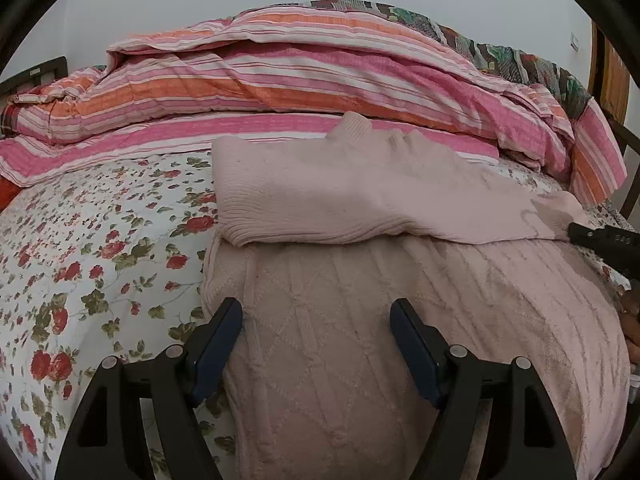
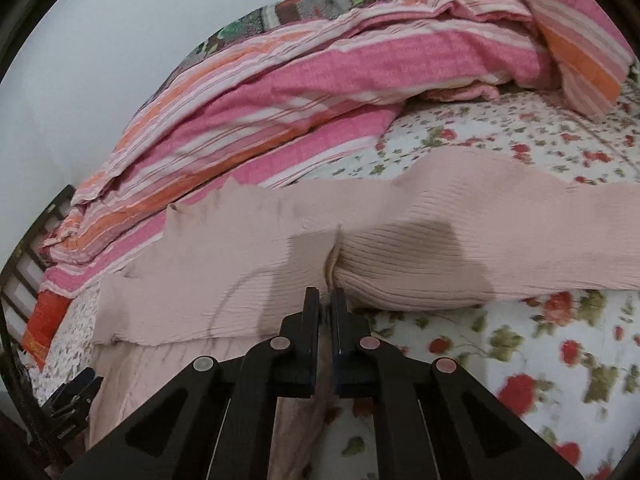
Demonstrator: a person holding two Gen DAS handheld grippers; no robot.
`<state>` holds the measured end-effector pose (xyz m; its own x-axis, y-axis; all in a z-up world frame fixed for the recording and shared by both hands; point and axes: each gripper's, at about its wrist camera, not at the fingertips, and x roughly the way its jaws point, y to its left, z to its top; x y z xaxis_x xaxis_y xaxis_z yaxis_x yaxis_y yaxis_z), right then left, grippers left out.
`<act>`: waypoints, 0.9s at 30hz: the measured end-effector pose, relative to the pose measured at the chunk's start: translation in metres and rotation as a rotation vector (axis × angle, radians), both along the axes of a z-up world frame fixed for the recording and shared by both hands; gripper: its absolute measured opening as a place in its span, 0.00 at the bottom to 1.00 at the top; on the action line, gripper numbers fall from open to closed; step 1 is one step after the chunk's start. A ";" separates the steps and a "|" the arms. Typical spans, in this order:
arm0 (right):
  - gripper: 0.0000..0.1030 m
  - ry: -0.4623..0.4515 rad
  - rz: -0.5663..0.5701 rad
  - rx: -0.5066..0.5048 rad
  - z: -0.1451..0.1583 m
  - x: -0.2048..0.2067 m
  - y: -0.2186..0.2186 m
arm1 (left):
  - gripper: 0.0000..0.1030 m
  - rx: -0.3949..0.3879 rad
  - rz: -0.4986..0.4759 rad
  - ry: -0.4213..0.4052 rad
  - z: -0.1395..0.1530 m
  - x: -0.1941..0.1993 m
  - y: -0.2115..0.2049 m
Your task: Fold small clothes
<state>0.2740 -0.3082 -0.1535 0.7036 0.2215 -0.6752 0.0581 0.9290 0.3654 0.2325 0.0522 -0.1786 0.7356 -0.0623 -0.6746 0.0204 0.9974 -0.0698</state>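
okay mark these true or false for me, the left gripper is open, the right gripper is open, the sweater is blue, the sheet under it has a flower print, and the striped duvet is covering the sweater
1. The left gripper is open. True: its jaws stand wide apart over the sweater.
2. The right gripper is open. False: it is shut on a sleeve of the sweater.
3. The sweater is blue. False: it is pale pink.
4. The sheet under it has a flower print. True.
5. The striped duvet covers the sweater. False: the duvet is piled behind it and the sweater lies uncovered.
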 end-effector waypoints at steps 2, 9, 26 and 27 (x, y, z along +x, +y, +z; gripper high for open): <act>0.21 -0.006 -0.025 0.015 0.005 -0.005 -0.007 | 0.73 0.005 0.001 0.001 0.000 0.000 0.000; 0.55 -0.021 -0.054 -0.063 0.055 -0.020 -0.041 | 0.73 0.011 -0.001 0.005 -0.001 0.000 -0.001; 0.76 -0.029 -0.326 0.129 0.012 -0.117 -0.284 | 0.74 0.012 -0.003 0.010 -0.002 0.004 0.000; 0.76 -0.043 -0.335 0.145 0.011 -0.119 -0.286 | 0.74 0.012 -0.003 0.010 -0.002 0.004 0.000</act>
<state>0.1554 -0.5940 -0.1425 0.7807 0.0645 -0.6216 0.3323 0.7995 0.5004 0.2363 0.0523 -0.1808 0.7283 -0.0569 -0.6828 0.0232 0.9980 -0.0584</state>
